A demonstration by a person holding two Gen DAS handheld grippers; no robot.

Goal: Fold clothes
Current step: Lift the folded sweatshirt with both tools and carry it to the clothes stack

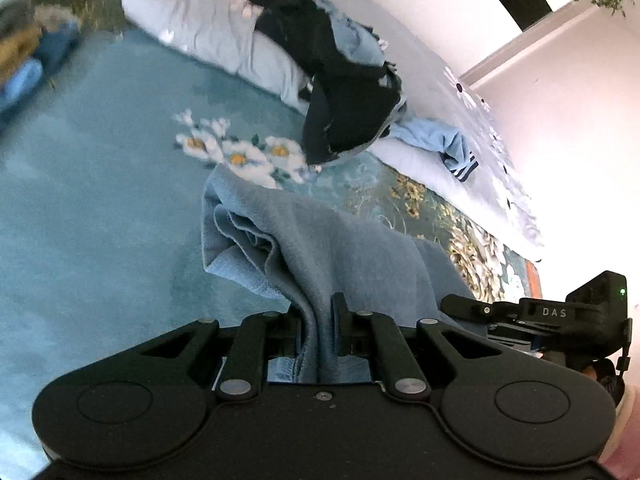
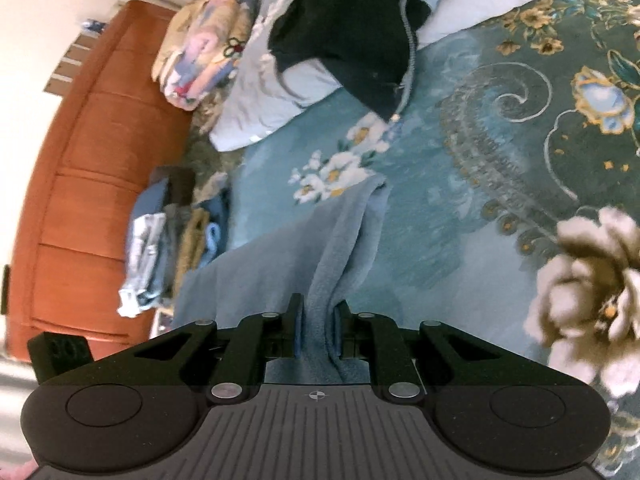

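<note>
Your left gripper (image 1: 318,316) is closed tightly on a fold of the blue fleece garment (image 1: 304,236); the cloth fills the narrow gap between its fingers (image 1: 340,320). Your right gripper (image 2: 318,320) does the same: its jaws stand almost together and the blue fleece garment (image 2: 332,256) is pinched between the blue pads (image 2: 298,332). So you hold the cloth with both tools, and it hangs from them in soft folds over the teal flowered bedspread (image 1: 100,200). In the left view the far end of the garment is bunched and doubled, and your right gripper (image 1: 460,304) shows at the right edge, near the cloth.

Behind the garment, a black piece of clothing (image 1: 344,92) lies on a pale grey pillow (image 1: 208,20), and a light blue garment with dark striped cuffs (image 1: 448,144) lies just beside it. In the right view a stack of folded clothes (image 2: 172,248) sits at the left of the bed, near the brown wooden headboard (image 2: 92,168).
</note>
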